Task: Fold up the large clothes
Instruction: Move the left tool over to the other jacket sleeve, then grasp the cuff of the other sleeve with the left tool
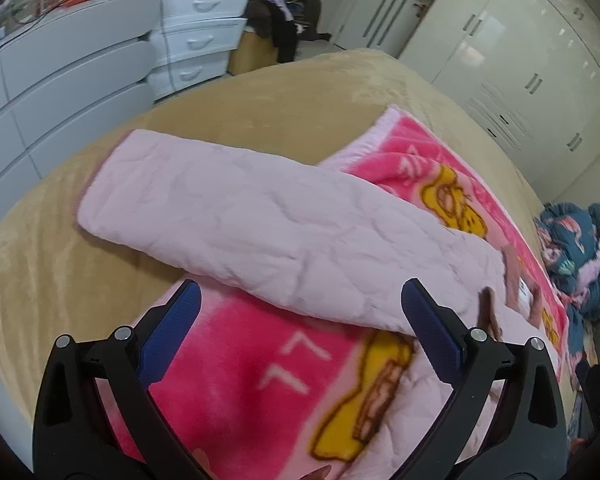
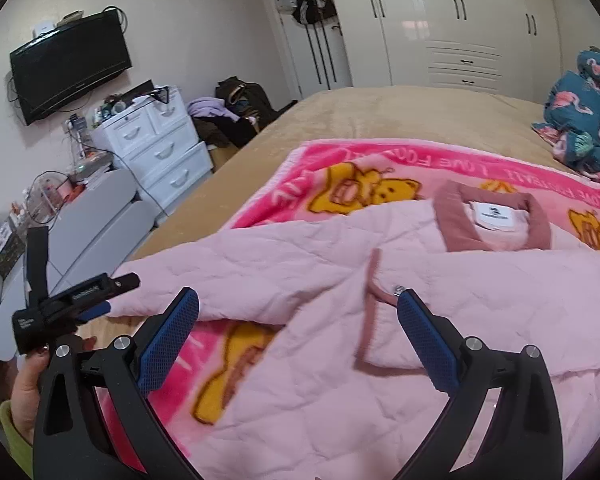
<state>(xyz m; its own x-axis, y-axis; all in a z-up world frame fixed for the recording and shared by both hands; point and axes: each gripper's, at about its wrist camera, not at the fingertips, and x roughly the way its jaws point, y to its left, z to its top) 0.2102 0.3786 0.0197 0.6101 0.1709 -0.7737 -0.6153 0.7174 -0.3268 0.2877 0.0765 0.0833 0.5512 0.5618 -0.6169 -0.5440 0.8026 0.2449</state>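
A pale pink quilted jacket [image 2: 340, 280] lies spread on a bright pink blanket with yellow bears [image 2: 380, 168], on a bed. Its darker pink collar [image 2: 496, 220] with a white label faces up. One sleeve [image 1: 220, 208] stretches out to the left, past the blanket's edge. My left gripper [image 1: 300, 292] hovers open just above the sleeve's near edge, holding nothing. My right gripper [image 2: 298, 298] is open over the jacket's front, near the trimmed front edge and a snap [image 2: 397, 289]. In the right wrist view the left gripper [image 2: 96, 308] shows at the lower left, held by a hand [image 2: 28, 384].
The bed has a tan cover [image 1: 260, 92]. White drawers [image 1: 196, 40] and a grey dresser [image 1: 60, 92] stand to its left, with a heap of dark clothes [image 2: 236, 116] beyond. A teal patterned quilt [image 2: 580, 120] lies at the bed's right. White wardrobes [image 2: 460, 20] line the back wall.
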